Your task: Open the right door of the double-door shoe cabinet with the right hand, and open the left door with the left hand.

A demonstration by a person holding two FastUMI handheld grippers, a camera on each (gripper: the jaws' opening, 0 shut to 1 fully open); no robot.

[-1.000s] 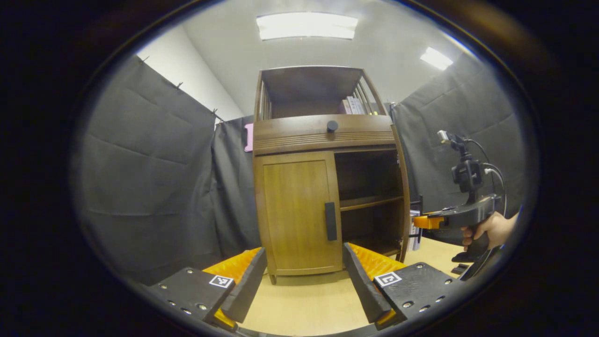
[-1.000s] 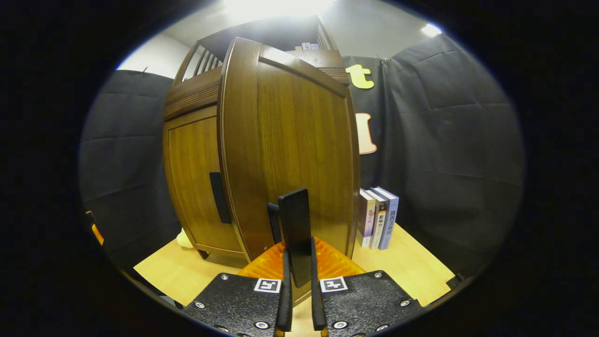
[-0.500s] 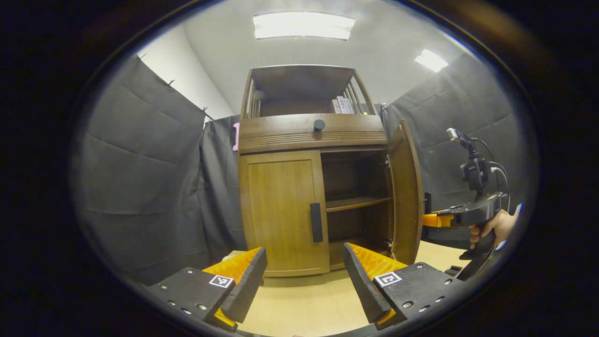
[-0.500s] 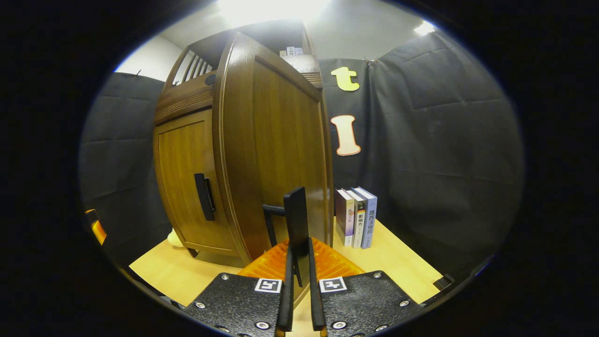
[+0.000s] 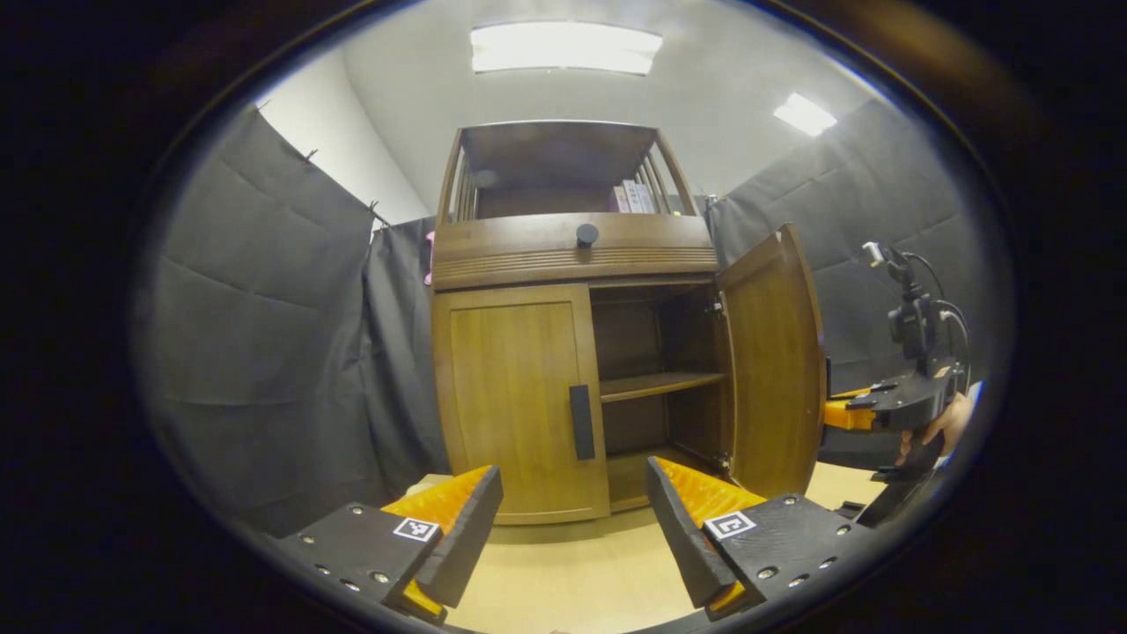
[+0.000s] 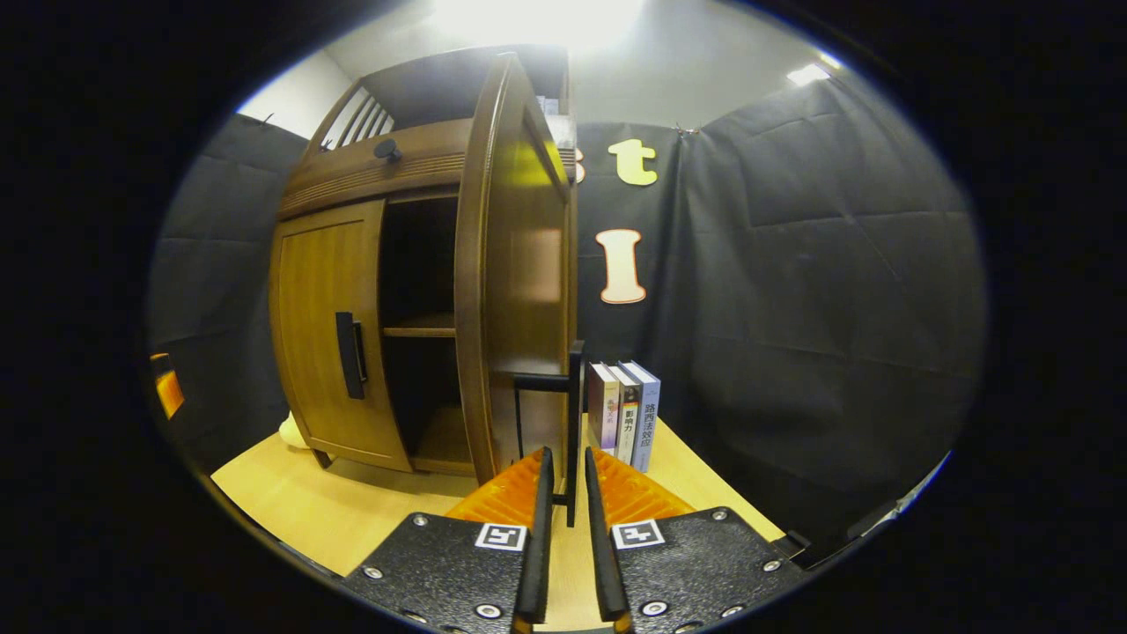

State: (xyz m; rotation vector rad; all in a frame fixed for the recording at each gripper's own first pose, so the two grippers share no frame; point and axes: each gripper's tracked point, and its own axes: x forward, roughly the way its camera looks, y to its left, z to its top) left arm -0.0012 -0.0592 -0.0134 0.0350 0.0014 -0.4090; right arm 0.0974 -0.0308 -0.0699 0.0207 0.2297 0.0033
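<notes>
right tool (image 6: 563, 493) clamps right door handle (image 6: 574, 423) | left tool (image 5: 572, 519) agape, empty

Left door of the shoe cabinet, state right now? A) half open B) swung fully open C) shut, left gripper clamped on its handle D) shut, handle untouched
D: the left door sits flush in the cabinet front, and the left gripper hangs open short of the door's handle, touching nothing. The right door is the one swung out, its handle between the right gripper's fingers.
</notes>
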